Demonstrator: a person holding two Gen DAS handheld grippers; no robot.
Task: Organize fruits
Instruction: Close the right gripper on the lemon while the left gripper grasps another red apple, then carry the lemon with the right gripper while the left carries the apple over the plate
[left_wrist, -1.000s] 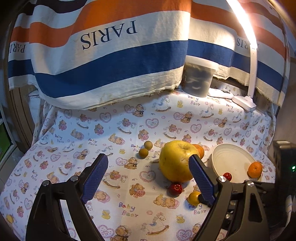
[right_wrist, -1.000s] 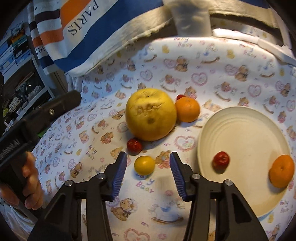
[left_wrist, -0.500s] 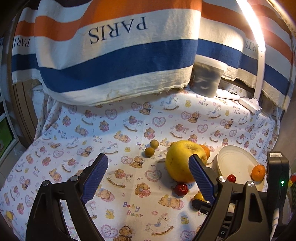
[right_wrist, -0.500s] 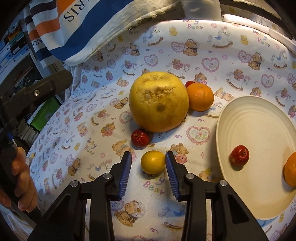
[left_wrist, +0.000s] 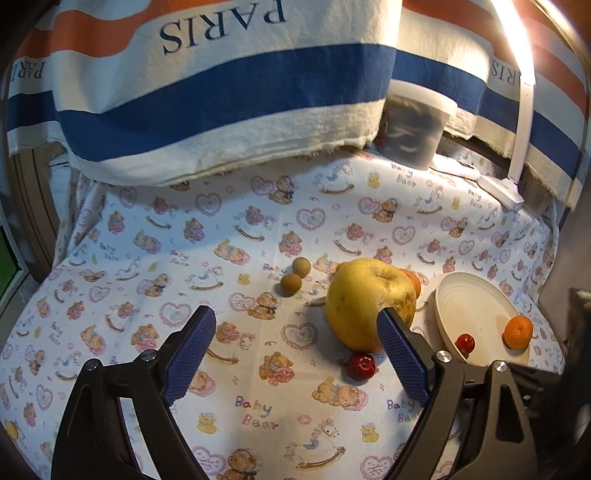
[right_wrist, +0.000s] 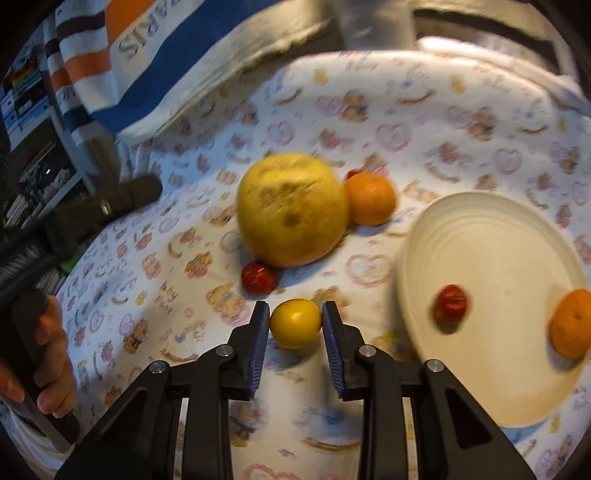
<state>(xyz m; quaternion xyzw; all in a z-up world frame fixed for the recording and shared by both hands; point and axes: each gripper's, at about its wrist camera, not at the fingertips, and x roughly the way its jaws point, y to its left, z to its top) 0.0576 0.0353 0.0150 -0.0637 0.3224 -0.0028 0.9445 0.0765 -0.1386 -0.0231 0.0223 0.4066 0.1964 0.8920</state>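
While right gripper (right_wrist: 295, 325) clamps yellow fruit (right_wrist: 295, 323), plate (right_wrist: 509, 266) holds red fruit (right_wrist: 450, 303), orange (right_wrist: 570, 323), left gripper (left_wrist: 295, 350) spread.

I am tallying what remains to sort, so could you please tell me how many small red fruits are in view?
3: one on the plate at, one on the cloth in front of the big yellow fruit at, and one mostly hidden behind it beside the orange at.

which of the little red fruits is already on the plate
The small red fruit lying on the cream plate, near the orange. The other red one sits on the cloth beside the big yellow fruit.
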